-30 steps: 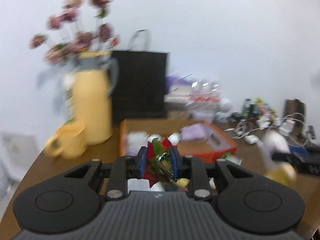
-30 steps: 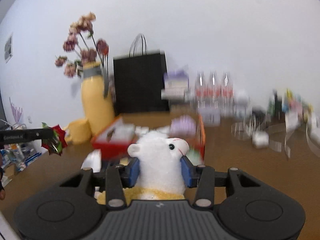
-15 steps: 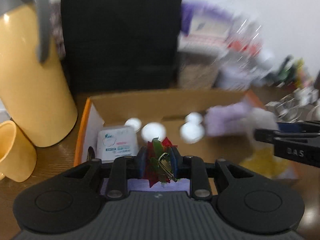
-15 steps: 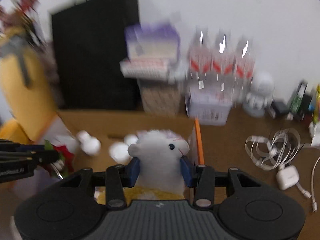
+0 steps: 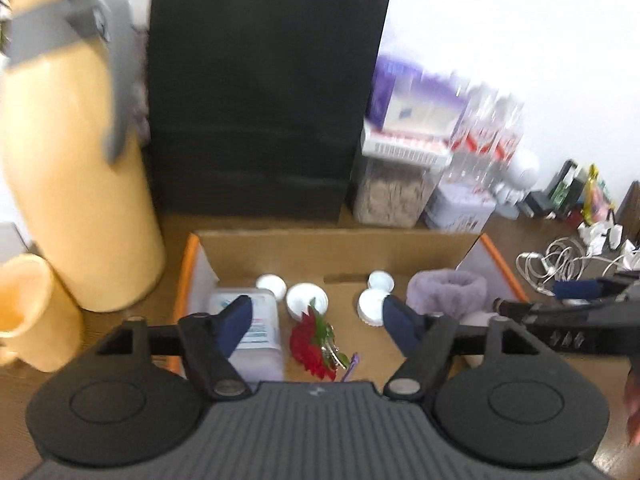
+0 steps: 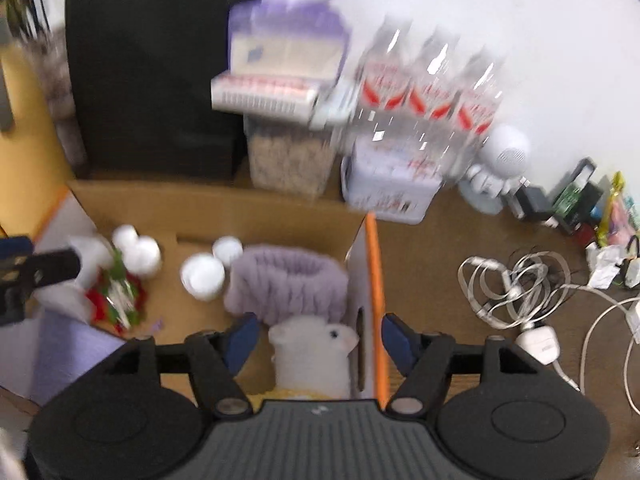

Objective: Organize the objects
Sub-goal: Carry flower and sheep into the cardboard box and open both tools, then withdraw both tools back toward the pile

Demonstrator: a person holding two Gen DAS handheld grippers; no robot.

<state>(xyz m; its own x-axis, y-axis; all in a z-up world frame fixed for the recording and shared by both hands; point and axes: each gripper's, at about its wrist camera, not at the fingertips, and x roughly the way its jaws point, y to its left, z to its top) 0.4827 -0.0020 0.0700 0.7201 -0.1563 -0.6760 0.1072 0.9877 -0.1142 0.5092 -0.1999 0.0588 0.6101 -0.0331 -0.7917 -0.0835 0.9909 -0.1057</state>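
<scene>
An open cardboard box with orange edges (image 5: 400, 236) (image 6: 372, 248) stands on the wooden table. My left gripper (image 5: 316, 320) is open above it; a red flower hair clip (image 5: 314, 346) (image 6: 118, 300) lies loose on the box floor between its fingers. My right gripper (image 6: 316, 336) is open over the box's right end; a white plush alpaca (image 6: 310, 354) stands free between its fingers against the box wall. The box also holds a purple fluffy band (image 5: 448, 294) (image 6: 286, 280), white round caps (image 5: 306, 298) (image 6: 202, 276) and a wipes pack (image 5: 256, 328).
A yellow jug (image 5: 76, 176) and yellow cup (image 5: 28, 312) stand left of the box. A black paper bag (image 5: 260, 92), a jar, boxes and water bottles (image 6: 424, 92) stand behind it. White cables and a charger (image 6: 516, 292) lie on the table to the right.
Both grippers moved forward over the box and opened. The left one let go of the flower clip, the right one let go of the plush alpaca; both now lie in the box.
</scene>
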